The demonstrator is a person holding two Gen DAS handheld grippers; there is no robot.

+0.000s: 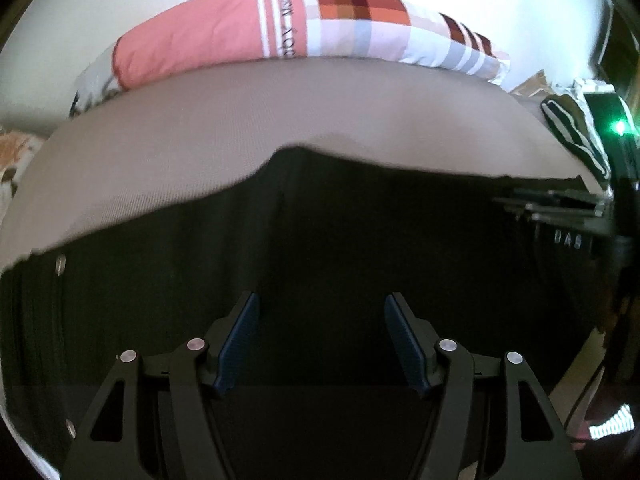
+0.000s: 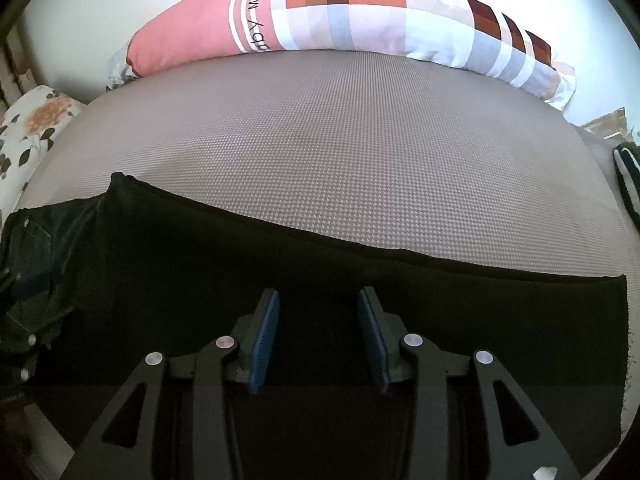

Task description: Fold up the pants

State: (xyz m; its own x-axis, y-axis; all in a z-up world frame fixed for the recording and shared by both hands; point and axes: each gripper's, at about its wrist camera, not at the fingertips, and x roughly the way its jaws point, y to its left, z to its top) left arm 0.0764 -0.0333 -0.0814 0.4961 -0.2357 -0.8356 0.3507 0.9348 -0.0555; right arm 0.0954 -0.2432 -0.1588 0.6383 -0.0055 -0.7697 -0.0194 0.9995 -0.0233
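Fingers (image 1: 239, 344) of both grippers stand apart, gripping nothing, over dark pants (image 2: 320, 264). Pants lie, seemingly flat, on the bed (image 2: 340, 152).

Left gripper (image 1: 320, 312) is pointing toward 12 o'clock, its blue pads (image 1: 240, 340) standing wide apart over the black pants (image 1: 360, 240), nothing lying between them. The pants are spreading across a taupe mattress (image 1: 240, 128). A pink-and-checked pillow (image 1: 280, 28) is lying along the far edge at 12 o'clock. At 3 o'clock, the right gripper (image 1: 560, 208) is reaching in over the pants' edge, its jaw state unclear; a striped dark cloth (image 1: 576, 136) is lying beyond it.
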